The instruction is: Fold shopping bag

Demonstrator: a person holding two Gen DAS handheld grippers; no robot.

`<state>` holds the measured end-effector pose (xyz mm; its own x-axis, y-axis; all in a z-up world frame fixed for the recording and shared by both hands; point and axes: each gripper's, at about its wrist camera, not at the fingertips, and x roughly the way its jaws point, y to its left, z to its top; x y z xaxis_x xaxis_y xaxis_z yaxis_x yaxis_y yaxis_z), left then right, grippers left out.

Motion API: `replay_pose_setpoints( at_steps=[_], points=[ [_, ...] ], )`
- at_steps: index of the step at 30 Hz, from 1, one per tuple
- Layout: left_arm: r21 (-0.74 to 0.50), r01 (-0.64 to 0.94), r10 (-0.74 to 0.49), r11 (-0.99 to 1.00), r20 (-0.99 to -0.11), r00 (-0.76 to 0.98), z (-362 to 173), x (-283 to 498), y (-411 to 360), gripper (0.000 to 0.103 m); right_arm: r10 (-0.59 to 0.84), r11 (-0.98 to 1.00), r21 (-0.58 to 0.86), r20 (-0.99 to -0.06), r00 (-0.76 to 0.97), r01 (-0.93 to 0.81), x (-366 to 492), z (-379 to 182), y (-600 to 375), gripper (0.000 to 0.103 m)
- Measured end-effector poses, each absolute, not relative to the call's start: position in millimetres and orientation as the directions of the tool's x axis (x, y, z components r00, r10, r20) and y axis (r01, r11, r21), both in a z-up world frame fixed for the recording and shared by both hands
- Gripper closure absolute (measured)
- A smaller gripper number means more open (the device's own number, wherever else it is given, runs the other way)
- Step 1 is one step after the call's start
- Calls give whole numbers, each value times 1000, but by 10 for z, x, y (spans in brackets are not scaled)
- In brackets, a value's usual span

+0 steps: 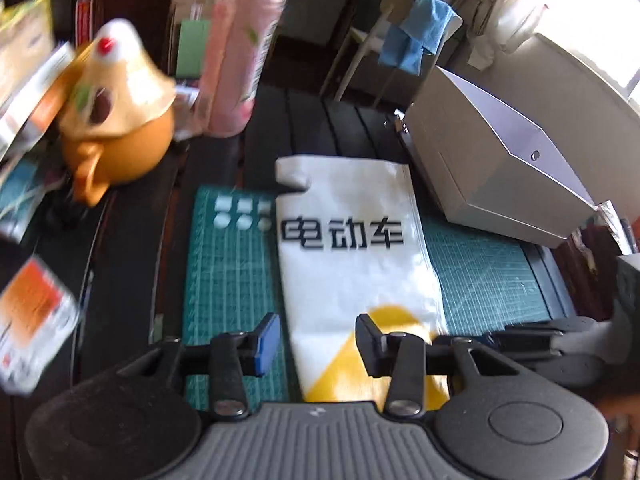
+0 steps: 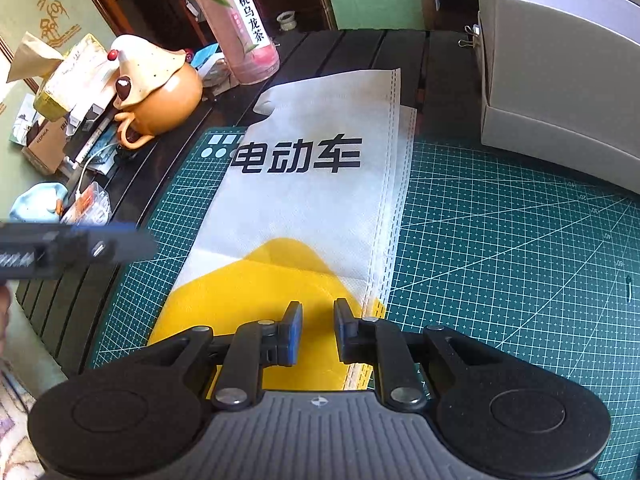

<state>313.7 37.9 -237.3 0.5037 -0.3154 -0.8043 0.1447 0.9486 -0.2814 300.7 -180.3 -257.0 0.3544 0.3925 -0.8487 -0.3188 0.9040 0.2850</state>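
The shopping bag [image 2: 316, 200] lies flat on the green cutting mat [image 2: 500, 240], folded into a long narrow strip; its long axis runs away from both cameras, the yellow-printed bottom end near the grippers and the notched handle end pointing toward the far side of the table, where it overhangs the mat onto the dark slatted table [image 2: 400, 48]; its far part sits just beside the grey cardboard box [image 2: 560, 80]; the fabric is white non-woven cloth with a fine matte weave, black block characters printed across the middle, and rows of dashed stitching down its right edge, where several layers show stacked.

The right gripper [image 2: 316, 330] hovers over the yellow end with its jaws parted by a narrow gap and nothing between the blue pads; the left gripper [image 1: 316, 340] stands wider apart above the same end, also holding nothing; whether either touches the cloth cannot be told.

The mat is ruled with a pale grid; the box is open at the top with plain white inner walls, its contents hidden; a pink peach oolong tea bottle [image 2: 236, 20] stands upright past the bag's far left corner, pink liquid in clear plastic; left of it a glossy orange ceramic teapot [image 2: 160, 96] wears a cream mushroom-shaped lid.
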Motion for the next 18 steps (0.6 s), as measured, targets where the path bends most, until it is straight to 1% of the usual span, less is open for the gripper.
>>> replay_pose_setpoints(
  at_steps=[3, 6, 7, 8, 10, 12, 14, 16, 18],
  points=[
    [-251, 178, -307, 952, -807, 504, -2432, 3275, 217, 62, 370, 909, 254, -857, 359, -332, 2991, -2561, -1753, 86],
    [-251, 184, -310, 950, -818, 485, -2525, 3354, 192, 65, 347, 912, 220, -862, 369, -346, 2971, -2553, -1700, 86],
    [-245, 181, -303, 953, -824, 478, -2562, 3372, 187, 70, 339, 913, 206, -864, 373, -352, 2962, -2551, -1680, 86],
    [-239, 180, -297, 954, -832, 469, -2602, 3389, 183, 78, 329, 914, 191, -865, 378, -358, 2952, -2548, -1659, 85],
    [-232, 179, -289, 956, -848, 443, -2696, 3401, 186, 82, 313, 914, 164, -867, 387, -371, 2932, -2543, -1622, 85],
    [-235, 181, -293, 955, -847, 444, -2706, 3382, 205, 82, 309, 908, 145, -865, 394, -393, 2904, -2541, -1584, 80],
    [-244, 178, -299, 953, -846, 441, -2705, 3378, 229, 82, 314, 900, 135, -862, 399, -415, 2876, -2542, -1548, 67],
    [-265, 171, -314, 949, -843, 437, -2714, 3380, 271, 82, 311, 892, 118, -860, 405, -436, 2839, -2540, -1510, 66],
    [-285, 166, -330, 944, -839, 433, -2725, 3384, 318, 82, 294, 887, 83, -860, 417, -455, 2803, -2515, -1472, 68]
  ],
)
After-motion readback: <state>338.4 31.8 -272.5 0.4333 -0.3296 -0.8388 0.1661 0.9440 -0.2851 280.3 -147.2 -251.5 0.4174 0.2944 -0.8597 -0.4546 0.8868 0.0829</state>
